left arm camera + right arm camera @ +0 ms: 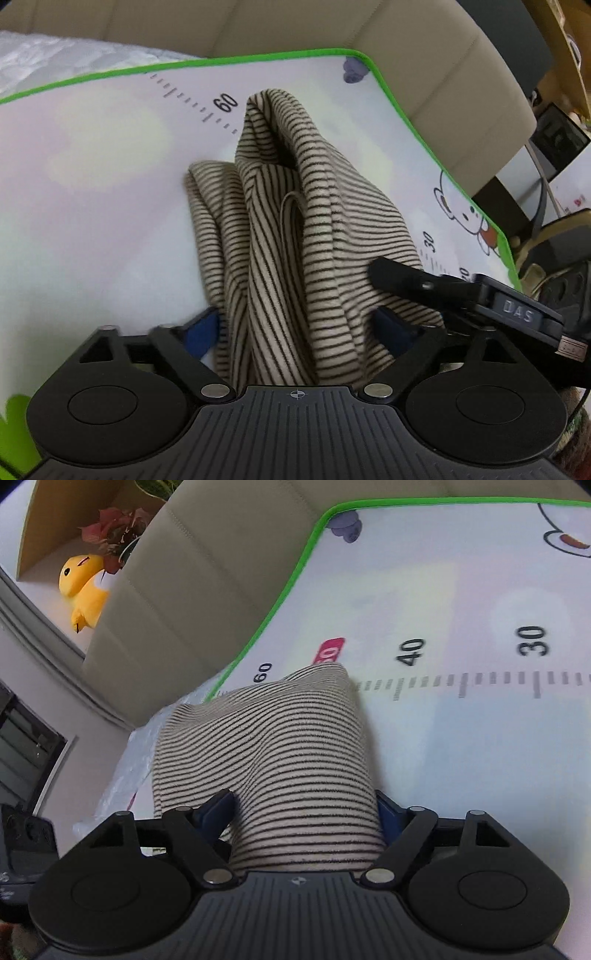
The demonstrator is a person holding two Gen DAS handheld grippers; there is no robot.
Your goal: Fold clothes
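A beige garment with thin black stripes (295, 229) lies bunched in thick folds on a white play mat (92, 192) with a green border and printed ruler marks. My left gripper (299, 328) has its blue pads on either side of the near end of the bundle, and the cloth fills the gap. From the right, a black finger (391, 273) of my right gripper rests on the cloth. In the right wrist view the striped garment (280, 760) bulges up between the pads of my right gripper (306, 808) and hides the mat (480, 760) under it.
A beige cushioned sofa back (424, 74) runs behind the mat's far edge. Clear crinkled plastic (55, 55) lies beyond the mat at the left. A yellow plush toy (83, 587) and a red-leaved plant (118, 531) sit on a ledge. Dark furniture stands at the right (554, 144).
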